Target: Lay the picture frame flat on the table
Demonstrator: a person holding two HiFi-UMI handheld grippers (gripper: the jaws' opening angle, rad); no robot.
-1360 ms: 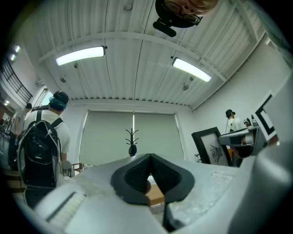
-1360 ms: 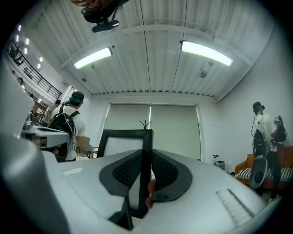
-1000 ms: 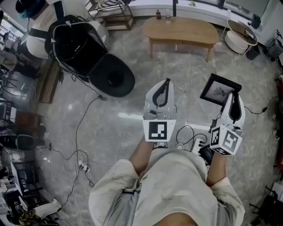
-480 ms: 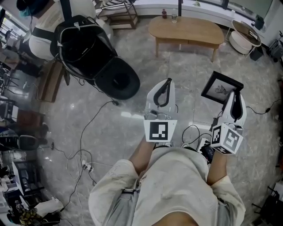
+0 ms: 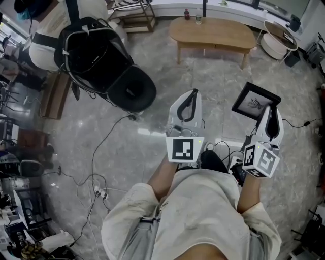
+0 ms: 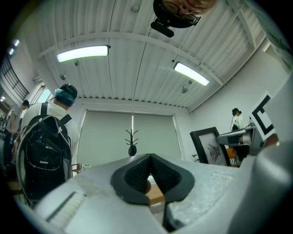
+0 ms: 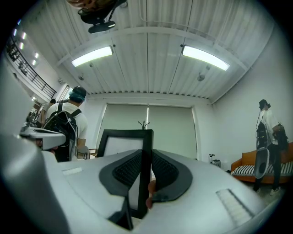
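Grey marble floor (image 5: 152, 76), wooden tabletop (image 5: 213, 31) well ahead of both jaws.
Jaws of the right gripper (image 5: 272, 109) clamp the picture frame (image 5: 254, 101) by its edge; left gripper (image 5: 190, 96) jaws closed together, empty.

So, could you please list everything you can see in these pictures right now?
picture frame: one, black, held clear of the floor by its edge
table: one, light wood, far end of the floor
bottle: one, small, colour unclear, on the table's far edge
backpack: one, black, on a person's back, upper left
cables: several, black and white, across the grey floor at the left
round stand: one, white, top right
coat stand: one, black, against the far blind
left gripper: one, white, jaws shut, nothing held
right gripper: one, white, jaws shut on the picture frame
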